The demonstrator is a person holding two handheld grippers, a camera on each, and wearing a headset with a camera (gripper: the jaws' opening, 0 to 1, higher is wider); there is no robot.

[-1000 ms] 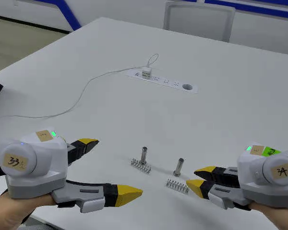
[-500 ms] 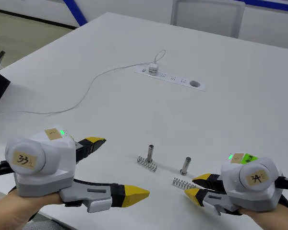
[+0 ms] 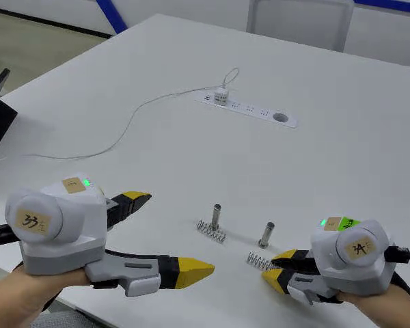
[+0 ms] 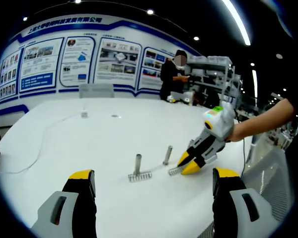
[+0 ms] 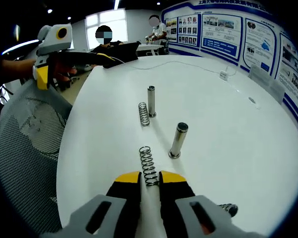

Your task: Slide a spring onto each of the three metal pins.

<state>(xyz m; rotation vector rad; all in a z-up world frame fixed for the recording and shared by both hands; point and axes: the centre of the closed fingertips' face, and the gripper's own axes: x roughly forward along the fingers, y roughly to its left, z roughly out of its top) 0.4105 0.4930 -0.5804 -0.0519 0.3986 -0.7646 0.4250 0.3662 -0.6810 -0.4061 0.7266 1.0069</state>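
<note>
Right tool (image 5: 150, 176) nearer, tips barely apart astride spring (image 5: 148, 166) end, perhaps touching; left tool (image 3: 174, 232) spread.

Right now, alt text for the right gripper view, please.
The right gripper, jaws narrowly apart, straddles the near end of a spring lying on a white table. Beyond it a near pin and a far pin stand upright, a second spring lying beside the far pin.
</note>
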